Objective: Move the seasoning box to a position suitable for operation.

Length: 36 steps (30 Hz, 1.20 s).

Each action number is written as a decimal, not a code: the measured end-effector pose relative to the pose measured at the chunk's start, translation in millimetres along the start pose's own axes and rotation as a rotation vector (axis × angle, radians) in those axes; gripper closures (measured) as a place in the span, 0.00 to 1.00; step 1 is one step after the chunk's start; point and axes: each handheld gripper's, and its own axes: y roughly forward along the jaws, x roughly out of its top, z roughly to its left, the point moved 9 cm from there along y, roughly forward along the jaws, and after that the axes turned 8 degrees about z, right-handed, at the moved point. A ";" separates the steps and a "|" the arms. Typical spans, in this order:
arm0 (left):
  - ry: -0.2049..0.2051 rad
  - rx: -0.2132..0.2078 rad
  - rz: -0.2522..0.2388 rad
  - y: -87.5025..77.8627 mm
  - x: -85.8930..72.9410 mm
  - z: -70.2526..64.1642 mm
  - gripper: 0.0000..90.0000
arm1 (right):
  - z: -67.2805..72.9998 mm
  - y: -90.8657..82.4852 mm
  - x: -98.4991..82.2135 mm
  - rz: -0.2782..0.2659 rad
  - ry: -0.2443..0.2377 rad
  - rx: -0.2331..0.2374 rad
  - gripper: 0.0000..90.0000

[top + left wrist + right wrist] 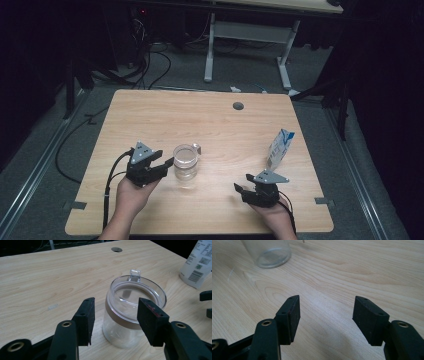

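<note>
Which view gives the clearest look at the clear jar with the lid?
The left gripper view: the clear jar sits close ahead of the open left hand-held gripper, showing its lid, brown band and tab. The high view shows the jar small, from above. The right gripper view catches just its base at the top edge.

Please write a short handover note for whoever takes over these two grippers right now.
Left gripper: open, jaws either side of the clear jar but not pressing it.
Right gripper: open, nothing between its jaws, low over the table.
The jar stands upright mid-table, lid on. The carton stands to the right, untouched.
Done: left gripper is lined up on the jar.
Left: likely grip the jar; nothing has been opened.
</note>
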 end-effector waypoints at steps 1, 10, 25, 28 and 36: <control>0.002 0.013 0.000 0.2 0.9 0.3 0.54 | 0.1 -0.2 0.3 -0.002 -0.001 0.002 0.43; 0.014 0.021 0.011 9.0 12.3 -6.9 0.57 | 1.3 -3.9 2.1 -0.010 -0.011 0.013 0.43; 0.045 0.066 -0.002 36.4 45.0 -13.0 0.74 | 4.3 -3.0 1.6 -0.001 -0.022 0.015 0.43; 0.020 0.033 0.011 41.8 49.2 -14.0 0.80 | 5.2 -2.9 2.0 -0.004 -0.029 0.016 0.43; 0.004 0.077 0.053 47.7 47.6 -2.0 0.97 | 7.1 -3.2 2.4 -0.004 -0.034 0.015 0.43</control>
